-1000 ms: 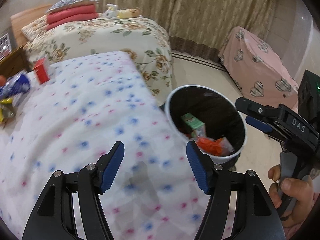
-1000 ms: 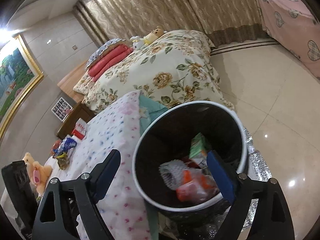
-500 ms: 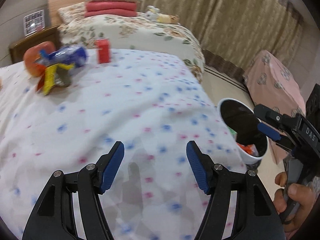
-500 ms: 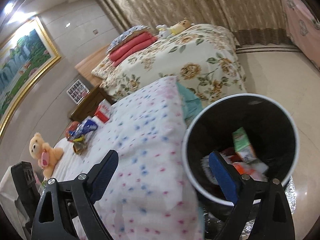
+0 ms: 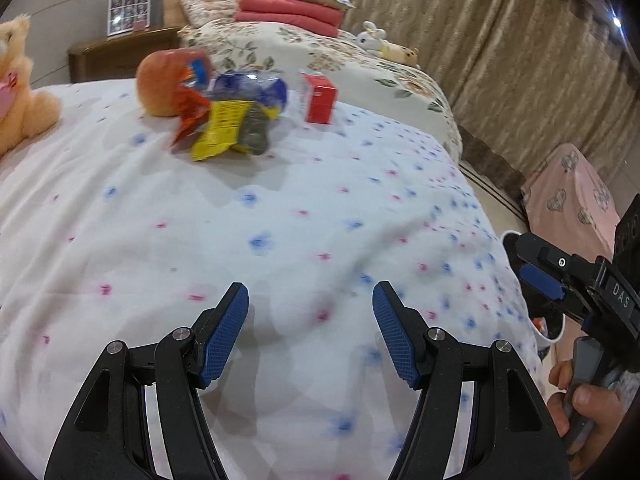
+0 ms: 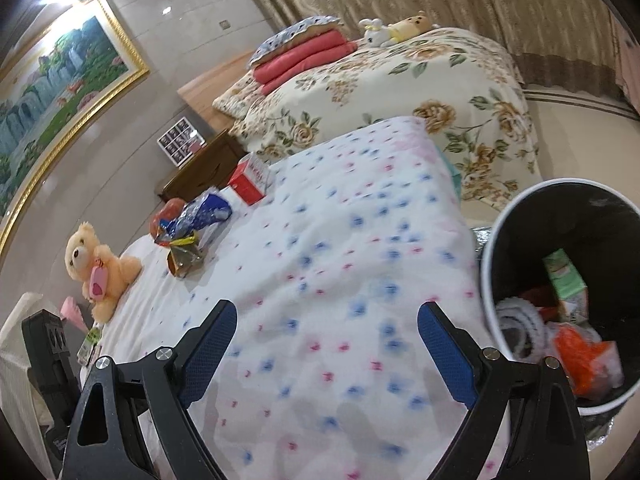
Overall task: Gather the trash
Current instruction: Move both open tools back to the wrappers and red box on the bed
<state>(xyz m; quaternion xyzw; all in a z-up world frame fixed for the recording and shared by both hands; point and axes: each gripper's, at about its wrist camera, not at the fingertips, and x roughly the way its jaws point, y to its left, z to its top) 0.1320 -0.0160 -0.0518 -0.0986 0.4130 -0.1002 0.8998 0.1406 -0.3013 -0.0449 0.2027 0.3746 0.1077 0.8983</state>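
Trash lies at the far end of the flower-dotted bed sheet (image 5: 280, 220): a yellow wrapper (image 5: 220, 130), a blue bag (image 5: 256, 88), an orange wrapper (image 5: 188, 108) and a small red carton (image 5: 319, 98). An orange-red apple (image 5: 160, 80) sits beside them. My left gripper (image 5: 310, 334) is open and empty over the near sheet, well short of the pile. My right gripper (image 6: 326, 356) is open and empty above the sheet (image 6: 340, 280); the same pile (image 6: 188, 232) and red carton (image 6: 248, 180) lie far left. The black bin (image 6: 560, 280) with a white rim stands at its right, holding several pieces of trash.
A teddy bear (image 6: 98, 266) sits on the bed's left side. A second bed (image 6: 400, 80) with a floral cover, red folded blankets and soft toys stands behind. A wooden nightstand (image 5: 120, 54), curtains and a pink covered seat (image 5: 572, 196) surround the tiled floor.
Both views have swung from the bin towards the bed. The trash pile has come into the middle of the left view, and the bin has slid to the right edge in both.
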